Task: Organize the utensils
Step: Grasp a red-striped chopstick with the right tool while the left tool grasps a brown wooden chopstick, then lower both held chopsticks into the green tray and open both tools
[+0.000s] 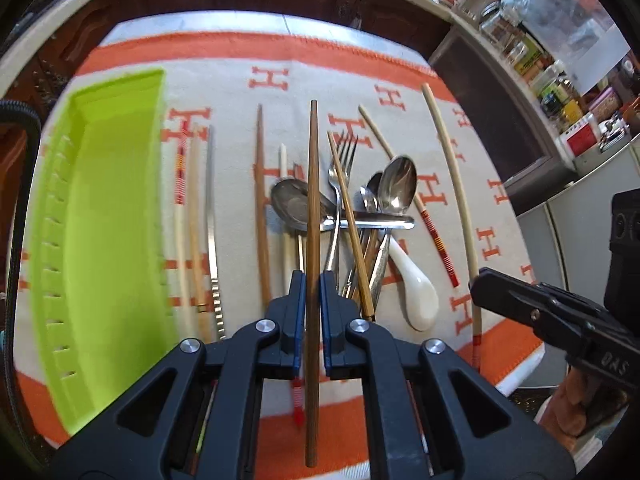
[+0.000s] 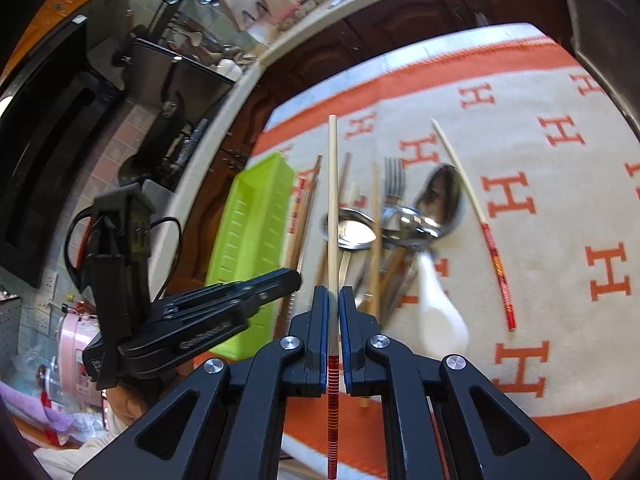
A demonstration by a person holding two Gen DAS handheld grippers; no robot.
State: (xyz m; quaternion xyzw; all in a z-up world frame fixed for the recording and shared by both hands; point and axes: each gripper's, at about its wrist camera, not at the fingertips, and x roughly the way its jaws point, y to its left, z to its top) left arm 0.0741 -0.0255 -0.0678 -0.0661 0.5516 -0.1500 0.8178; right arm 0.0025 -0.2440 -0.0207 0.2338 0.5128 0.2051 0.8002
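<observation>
Fuzzy cream-orange blanket (image 1: 240,92) covering table, H letters all over. Lime plastic tray (image 1: 100,208) sitting far left, slotted wall.

Left gripper (image 1: 313,280) angling steeply down, jaws clamping brown wooden chopstick (image 1: 313,184) above shiny spoon-fork pile (image 1: 360,208).

Right gripper (image 2: 333,292) tilting down, pinching pale chopstick (image 2: 332,200) with red-striped end.

White ceramic spoon (image 1: 416,296) lying beside pile.

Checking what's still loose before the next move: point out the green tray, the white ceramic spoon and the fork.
green tray (image 1: 116,208), left wrist view, bare floor.
white ceramic spoon (image 1: 420,300), left wrist view, bowl.
fork (image 1: 347,146), left wrist view, tines.
</observation>
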